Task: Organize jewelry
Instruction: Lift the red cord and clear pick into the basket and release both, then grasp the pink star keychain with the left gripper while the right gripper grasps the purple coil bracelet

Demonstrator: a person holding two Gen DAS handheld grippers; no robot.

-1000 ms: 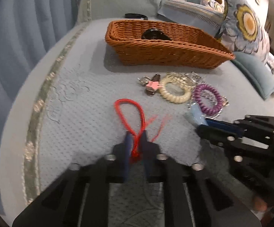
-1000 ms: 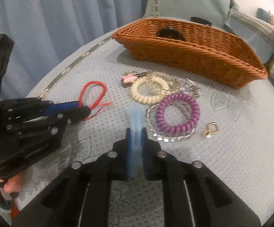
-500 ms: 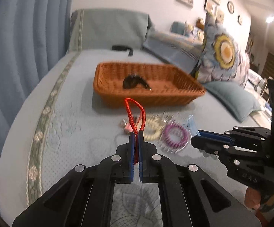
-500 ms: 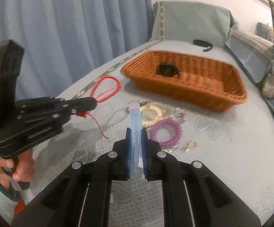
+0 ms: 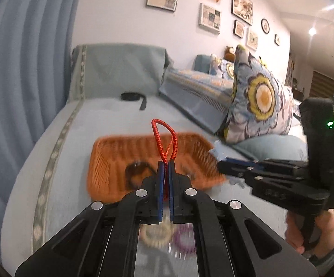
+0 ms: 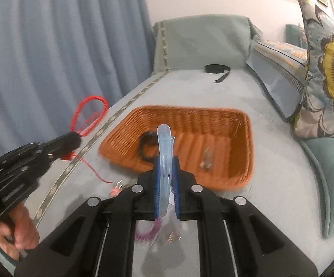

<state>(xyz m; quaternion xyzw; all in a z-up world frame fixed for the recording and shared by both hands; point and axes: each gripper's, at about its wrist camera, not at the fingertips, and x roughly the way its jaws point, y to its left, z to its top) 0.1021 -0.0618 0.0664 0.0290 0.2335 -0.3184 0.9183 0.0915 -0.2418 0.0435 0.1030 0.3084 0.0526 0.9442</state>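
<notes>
Pinched at its knot, the limp, light red cord bracelet (image 5: 164, 138) stands looped above the closed left gripper (image 5: 165, 165), while the right gripper (image 6: 166, 161) clamps the stiff, slippery pale-blue hair clip (image 6: 163, 152) near the wicker basket (image 6: 236, 115)

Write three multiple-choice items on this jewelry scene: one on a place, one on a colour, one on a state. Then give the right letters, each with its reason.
1. Where does the dark hair tie lie?
A. inside the wicker basket
B. on the flowered pillow
C. on the curtain

2. What colour is the cord bracelet in the left gripper?
A. green
B. red
C. white

3. How is the right gripper?
A. wide open and empty
B. lying in the basket
C. shut on the pale blue clip

Answers:
1. A, it rests on the basket floor near the left wall.
2. B, the loop sticking out past the fingertips is red.
3. C, the clip stands clamped between both blue pads.
</notes>
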